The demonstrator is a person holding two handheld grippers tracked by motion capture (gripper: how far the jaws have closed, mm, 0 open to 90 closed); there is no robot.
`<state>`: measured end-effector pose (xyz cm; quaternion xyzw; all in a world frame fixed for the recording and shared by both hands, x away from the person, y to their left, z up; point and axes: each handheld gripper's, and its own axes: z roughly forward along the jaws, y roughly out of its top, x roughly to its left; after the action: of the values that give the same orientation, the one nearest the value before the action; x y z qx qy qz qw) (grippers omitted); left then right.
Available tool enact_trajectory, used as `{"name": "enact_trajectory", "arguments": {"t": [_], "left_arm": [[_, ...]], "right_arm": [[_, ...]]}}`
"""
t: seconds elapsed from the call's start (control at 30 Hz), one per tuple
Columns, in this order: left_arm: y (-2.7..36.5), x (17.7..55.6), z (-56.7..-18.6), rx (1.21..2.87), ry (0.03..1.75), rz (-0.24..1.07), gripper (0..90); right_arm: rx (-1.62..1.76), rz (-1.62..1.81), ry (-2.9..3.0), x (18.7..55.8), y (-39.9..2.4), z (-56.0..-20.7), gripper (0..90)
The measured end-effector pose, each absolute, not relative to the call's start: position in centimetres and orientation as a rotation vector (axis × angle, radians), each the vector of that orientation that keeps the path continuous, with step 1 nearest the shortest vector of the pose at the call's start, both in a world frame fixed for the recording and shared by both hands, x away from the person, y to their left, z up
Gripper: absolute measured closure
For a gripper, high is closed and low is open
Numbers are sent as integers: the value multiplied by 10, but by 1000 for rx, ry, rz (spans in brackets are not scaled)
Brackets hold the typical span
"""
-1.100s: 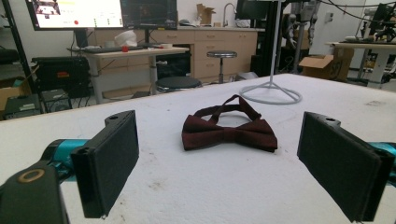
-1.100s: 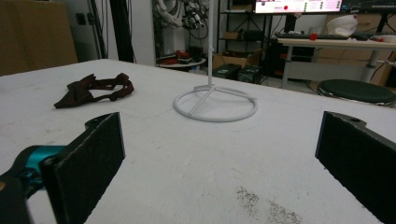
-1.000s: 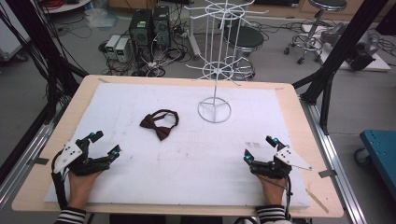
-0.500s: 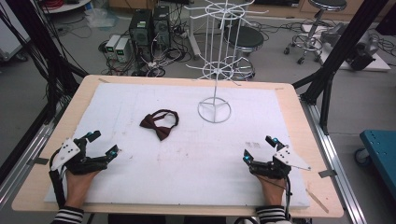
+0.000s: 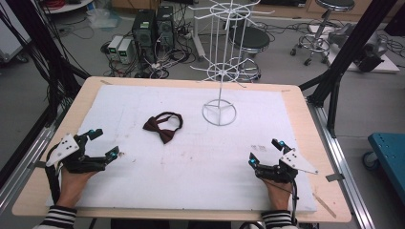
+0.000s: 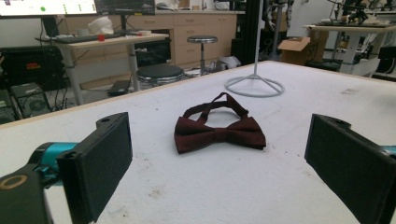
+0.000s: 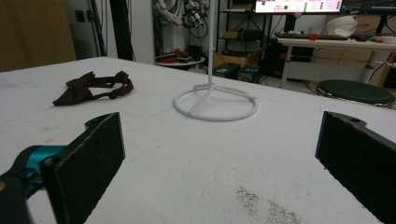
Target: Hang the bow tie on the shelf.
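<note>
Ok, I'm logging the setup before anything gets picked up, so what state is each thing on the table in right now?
Bow tie: lying flat on the white mat, strap looped behind it, untouched.
Wire rack: upright on its ring base, arms bare.
Left tool: resting at the near left edge, jaws open after just opening a little further, nothing between them.
Right tool: resting at the near right edge, jaws open, nothing between them.
White mat: spread flat, lightly marked.

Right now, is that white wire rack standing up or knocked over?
Upright. The rack stands on its ring base, flat on the table, pole rising straight.
</note>
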<state>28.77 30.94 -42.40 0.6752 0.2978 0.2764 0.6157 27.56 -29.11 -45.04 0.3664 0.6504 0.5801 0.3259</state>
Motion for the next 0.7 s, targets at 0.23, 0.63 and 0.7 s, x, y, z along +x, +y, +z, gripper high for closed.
{"name": "enact_trajectory", "arguments": {"t": [0.23,0.63,0.7], "left_arm": [[306,295,-411,1623,660,606,64],[292,327,-386,1788,605,522,42],[287,337,-382,1828,589,477,42]], "right_arm": [[965,1524,1705,276,-291,-450,7],[964,1522,1706,276,-291,-450,7],[963,1525,1707,276,-291,-450,7]]}}
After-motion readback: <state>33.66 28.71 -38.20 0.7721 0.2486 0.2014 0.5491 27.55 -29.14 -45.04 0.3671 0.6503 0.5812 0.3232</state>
